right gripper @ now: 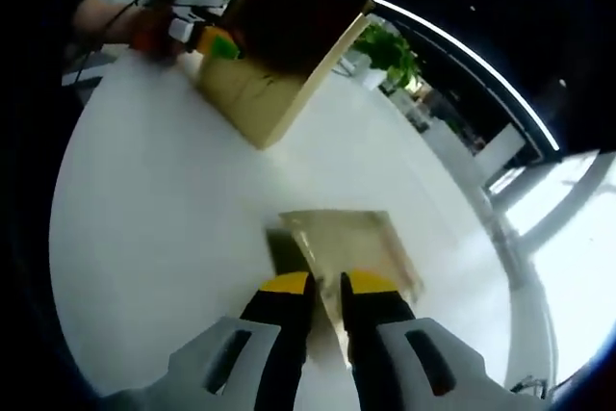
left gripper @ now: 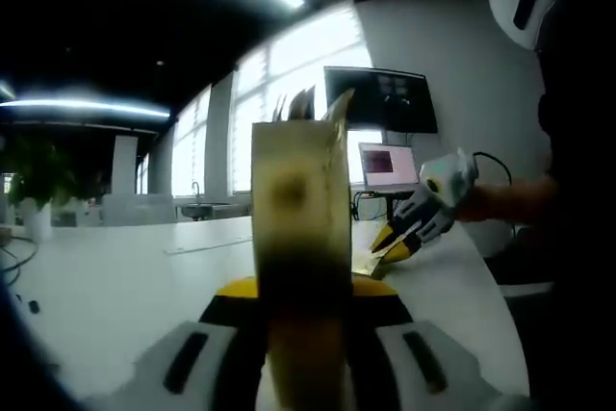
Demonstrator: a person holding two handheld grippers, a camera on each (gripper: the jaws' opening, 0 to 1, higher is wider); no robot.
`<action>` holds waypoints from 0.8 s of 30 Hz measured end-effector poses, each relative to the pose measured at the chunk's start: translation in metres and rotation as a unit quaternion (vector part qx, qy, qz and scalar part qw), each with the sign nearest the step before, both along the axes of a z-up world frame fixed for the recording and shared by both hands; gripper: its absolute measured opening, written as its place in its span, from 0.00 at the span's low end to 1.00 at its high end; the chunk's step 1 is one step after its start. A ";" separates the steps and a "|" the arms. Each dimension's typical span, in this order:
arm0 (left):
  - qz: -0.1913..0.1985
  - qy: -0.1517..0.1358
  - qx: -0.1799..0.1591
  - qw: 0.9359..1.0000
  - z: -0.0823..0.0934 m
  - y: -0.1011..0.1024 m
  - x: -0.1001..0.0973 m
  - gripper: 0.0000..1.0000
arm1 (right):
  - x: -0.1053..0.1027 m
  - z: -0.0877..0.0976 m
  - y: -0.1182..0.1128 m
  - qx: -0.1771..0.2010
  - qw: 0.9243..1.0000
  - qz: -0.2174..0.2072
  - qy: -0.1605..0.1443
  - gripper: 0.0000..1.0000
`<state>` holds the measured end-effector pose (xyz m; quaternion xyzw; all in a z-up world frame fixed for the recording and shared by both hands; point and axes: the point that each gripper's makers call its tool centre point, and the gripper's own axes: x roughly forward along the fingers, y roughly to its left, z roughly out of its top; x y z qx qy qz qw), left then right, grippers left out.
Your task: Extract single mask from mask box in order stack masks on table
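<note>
Left gripper view: we see left gripper point(left gripper: 300, 310) at bottom centre, jaws clamped on upright tan mask box point(left gripper: 300, 238) at frame centre; right gripper point(left gripper: 399, 243) at right, low over white table point(left gripper: 106, 286); monitor point(left gripper: 380, 98) upper right.

Right gripper view: right gripper point(right gripper: 327, 300) at bottom centre, jaws narrow, pinching wrapped mask point(right gripper: 346, 243) lying on table point(right gripper: 164, 238); box point(right gripper: 279, 55) tilted upper left, held by left gripper point(right gripper: 207, 7); plant point(right gripper: 390, 55) upper right

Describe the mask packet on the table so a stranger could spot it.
On the white table, look just ahead of the right tongs, below the tan mask box. The mask packet lies flat, thin and see-through, pinched at its near edge; the box is held up.
</note>
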<state>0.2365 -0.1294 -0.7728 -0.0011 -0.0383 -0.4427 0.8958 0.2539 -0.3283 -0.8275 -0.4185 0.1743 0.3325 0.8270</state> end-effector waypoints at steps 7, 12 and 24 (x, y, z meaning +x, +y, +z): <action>0.000 0.000 0.000 1.000 0.001 -0.002 -0.001 0.34 | -0.003 -0.004 -0.003 0.010 1.000 -0.008 0.014 0.17; 0.000 -0.001 0.001 1.000 0.002 -0.003 -0.002 0.34 | -0.005 0.001 -0.006 0.029 0.999 -0.015 0.017 0.17; -0.001 0.000 0.000 1.000 0.003 -0.004 -0.003 0.34 | -0.003 0.023 -0.002 0.135 0.990 -0.042 0.011 0.20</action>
